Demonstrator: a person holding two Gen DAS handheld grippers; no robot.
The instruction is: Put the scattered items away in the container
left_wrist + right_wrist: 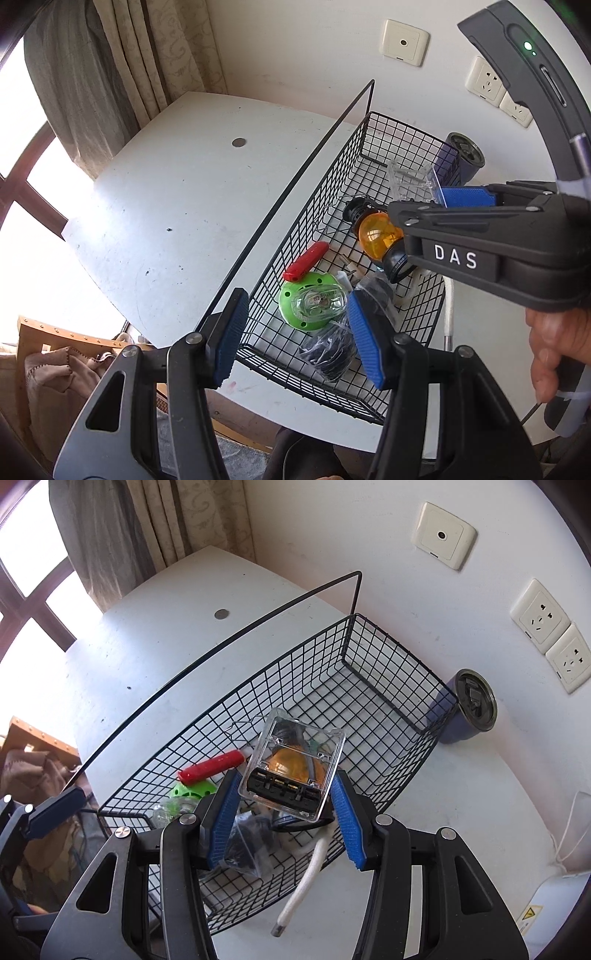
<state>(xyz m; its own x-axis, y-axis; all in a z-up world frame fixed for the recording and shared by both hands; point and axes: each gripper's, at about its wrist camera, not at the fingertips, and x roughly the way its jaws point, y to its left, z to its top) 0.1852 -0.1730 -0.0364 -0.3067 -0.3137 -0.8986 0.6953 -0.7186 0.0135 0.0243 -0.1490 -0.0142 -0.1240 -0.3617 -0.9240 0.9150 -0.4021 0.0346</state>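
A black wire basket [317, 192] [388, 657] sits on the white table. It holds a red stick [306, 261] [210, 767], a green disc with a clear dome [312, 304] [184, 794], an orange-bulbed lantern [378, 236], and a bagged black item [332, 350] [247, 845]. My right gripper [284, 812] [443, 195] is shut on a clear plastic box [293, 764] [412, 181], holding it above the basket. My left gripper [295, 332] is open and empty over the basket's near corner.
A dark blue cup [465, 707] [461, 157] stands outside the basket by the wall. A white cable [306, 878] hangs over the basket's near rim. Wall sockets [550, 638] are behind. A curtain [110, 66] and a window are at left.
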